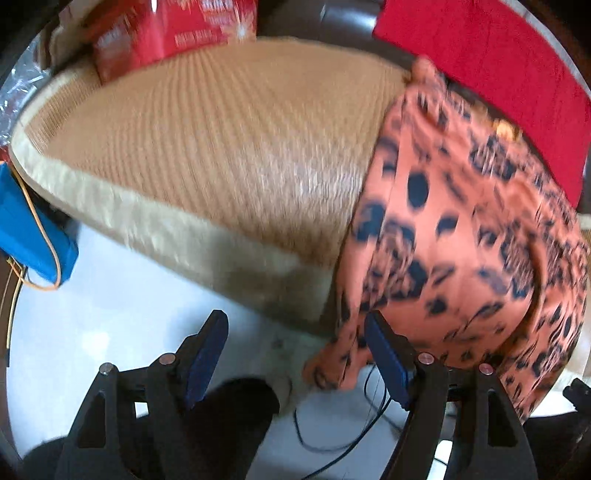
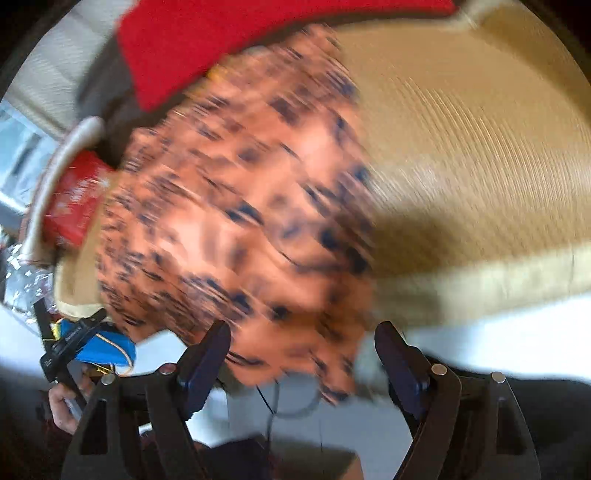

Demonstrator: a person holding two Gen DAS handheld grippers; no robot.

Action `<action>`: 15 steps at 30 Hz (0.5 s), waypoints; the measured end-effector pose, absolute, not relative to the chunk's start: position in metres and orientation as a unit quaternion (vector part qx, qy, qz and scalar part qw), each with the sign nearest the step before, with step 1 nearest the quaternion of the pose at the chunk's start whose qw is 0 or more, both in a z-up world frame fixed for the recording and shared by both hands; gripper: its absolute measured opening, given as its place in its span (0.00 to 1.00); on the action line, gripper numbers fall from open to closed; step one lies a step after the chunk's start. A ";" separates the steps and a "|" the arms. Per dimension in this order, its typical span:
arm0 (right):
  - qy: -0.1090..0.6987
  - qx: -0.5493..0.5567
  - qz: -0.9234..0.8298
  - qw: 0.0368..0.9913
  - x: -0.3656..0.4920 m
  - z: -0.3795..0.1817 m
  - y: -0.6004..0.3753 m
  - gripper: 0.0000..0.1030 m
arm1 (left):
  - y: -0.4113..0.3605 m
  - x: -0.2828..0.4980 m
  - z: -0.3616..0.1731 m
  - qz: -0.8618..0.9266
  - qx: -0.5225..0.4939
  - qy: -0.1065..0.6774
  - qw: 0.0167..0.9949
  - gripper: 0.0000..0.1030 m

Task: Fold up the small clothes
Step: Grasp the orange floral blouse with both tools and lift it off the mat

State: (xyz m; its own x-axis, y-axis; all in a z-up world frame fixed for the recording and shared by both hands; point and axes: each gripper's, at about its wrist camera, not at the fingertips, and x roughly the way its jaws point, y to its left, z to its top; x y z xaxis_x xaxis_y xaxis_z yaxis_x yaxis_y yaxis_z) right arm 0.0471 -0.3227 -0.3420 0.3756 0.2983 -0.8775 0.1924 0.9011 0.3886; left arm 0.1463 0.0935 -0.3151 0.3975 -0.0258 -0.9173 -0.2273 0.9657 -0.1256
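An orange garment with black leopard spots [image 1: 461,229] lies on the right part of a tan woven seat cushion [image 1: 229,140], and its lower edge hangs over the cushion's front. My left gripper [image 1: 295,321] is open just in front of that edge; a hanging corner shows beside its right finger [image 1: 386,354], untouched by the pads. The right wrist view is badly blurred. There the garment [image 2: 240,206] fills the middle, and my right gripper [image 2: 303,332] stands open with the cloth's lower edge between its fingers; neither pad presses on it. The left gripper [image 2: 70,350] shows at lower left, in a hand [image 2: 66,406].
A red cloth [image 1: 498,74] lies behind the garment and a red printed package [image 1: 166,33] at the cushion's back left. A blue bag with a yellow cord [image 1: 29,236] stands beside the cushion. Below are a white floor [image 1: 110,295], thin black cables [image 1: 332,439] and a dark shape [image 1: 236,417].
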 end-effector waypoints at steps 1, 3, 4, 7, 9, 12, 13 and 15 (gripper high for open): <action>0.573 0.224 0.027 0.788 0.046 -0.351 -0.327 0.81 | 0.092 0.146 -0.320 0.059 -0.117 0.553 0.823 0.75; 0.588 0.228 0.025 0.776 0.048 -0.363 -0.333 0.81 | 0.088 0.149 -0.332 0.056 -0.121 0.575 0.807 0.74; 0.593 0.229 0.023 0.772 0.048 -0.368 -0.335 0.81 | 0.085 0.150 -0.336 0.055 -0.120 0.581 0.803 0.75; 0.609 0.220 0.023 0.761 0.048 -0.381 -0.335 0.81 | 0.076 0.151 -0.342 0.044 -0.108 0.589 0.800 0.75; 0.616 0.212 0.020 0.759 0.055 -0.391 -0.332 0.81 | 0.067 0.153 -0.345 0.025 -0.099 0.589 0.802 0.74; 0.625 0.218 0.021 0.749 0.065 -0.408 -0.329 0.81 | 0.059 0.157 -0.350 0.004 -0.102 0.590 0.801 0.74; 0.625 0.224 0.022 0.748 0.068 -0.413 -0.327 0.81 | 0.058 0.158 -0.351 0.001 -0.105 0.588 0.802 0.73; 0.624 0.241 0.030 0.743 0.073 -0.424 -0.320 0.78 | 0.056 0.160 -0.356 -0.008 -0.111 0.587 0.802 0.46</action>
